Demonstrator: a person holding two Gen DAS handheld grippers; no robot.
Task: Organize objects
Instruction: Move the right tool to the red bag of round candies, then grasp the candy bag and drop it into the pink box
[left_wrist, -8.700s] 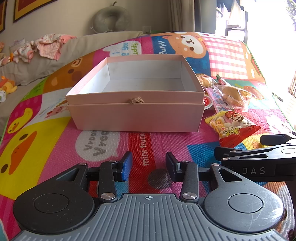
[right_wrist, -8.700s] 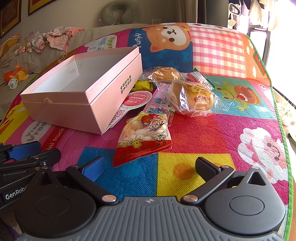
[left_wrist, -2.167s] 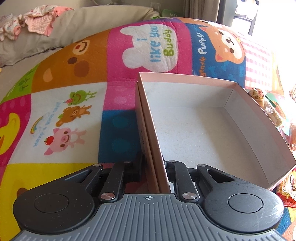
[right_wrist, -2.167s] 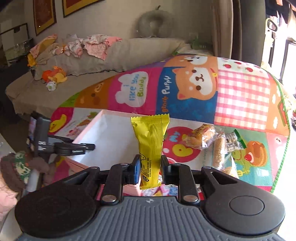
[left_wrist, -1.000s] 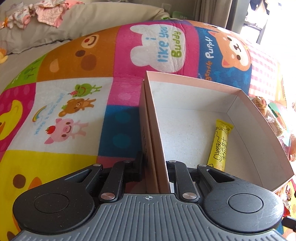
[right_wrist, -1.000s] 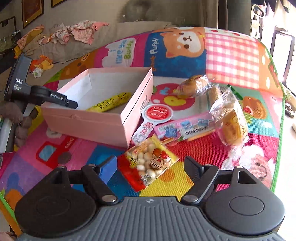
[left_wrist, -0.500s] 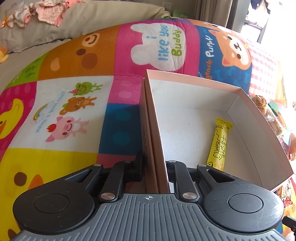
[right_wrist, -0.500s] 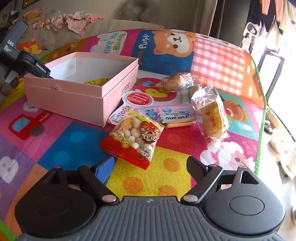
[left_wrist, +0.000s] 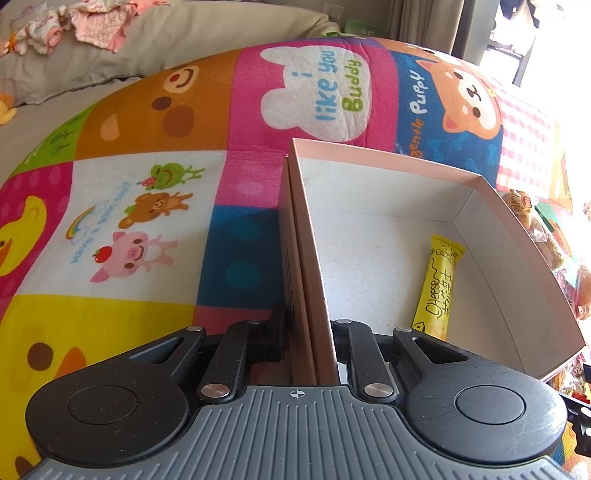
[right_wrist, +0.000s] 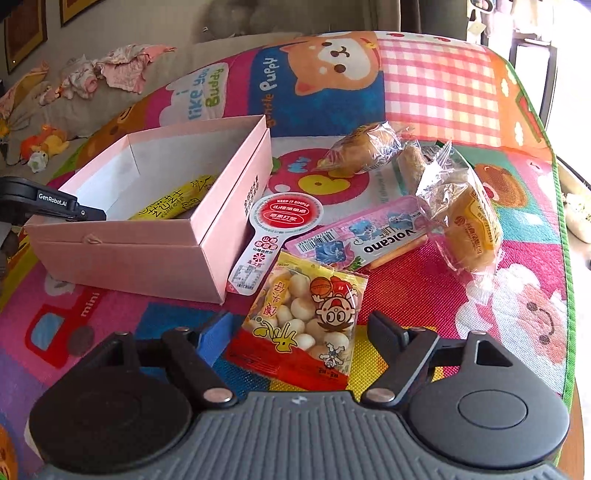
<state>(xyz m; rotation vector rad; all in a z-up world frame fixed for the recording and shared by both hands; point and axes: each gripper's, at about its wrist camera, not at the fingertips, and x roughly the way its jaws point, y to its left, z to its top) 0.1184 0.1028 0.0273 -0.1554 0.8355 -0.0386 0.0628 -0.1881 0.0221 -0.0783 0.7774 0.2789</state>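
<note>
We judge the job barely begun — only the yellow cheese stick lies in the pink box, centre-left of frame. Our left gripper clamps the box wall; our right gripper hovers wide over the biscuit bag, other snacks beside it on the cartoon play mat — a sofa behind.

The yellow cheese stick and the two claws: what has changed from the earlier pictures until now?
The yellow cheese stick was held in the right claw; it was let go and now lies inside the pink box. The right claw has opened and come down over the red snack bag. The left claw, earlier free and open, now stays shut on the box wall. The other snacks outside the box are unchanged.
</note>
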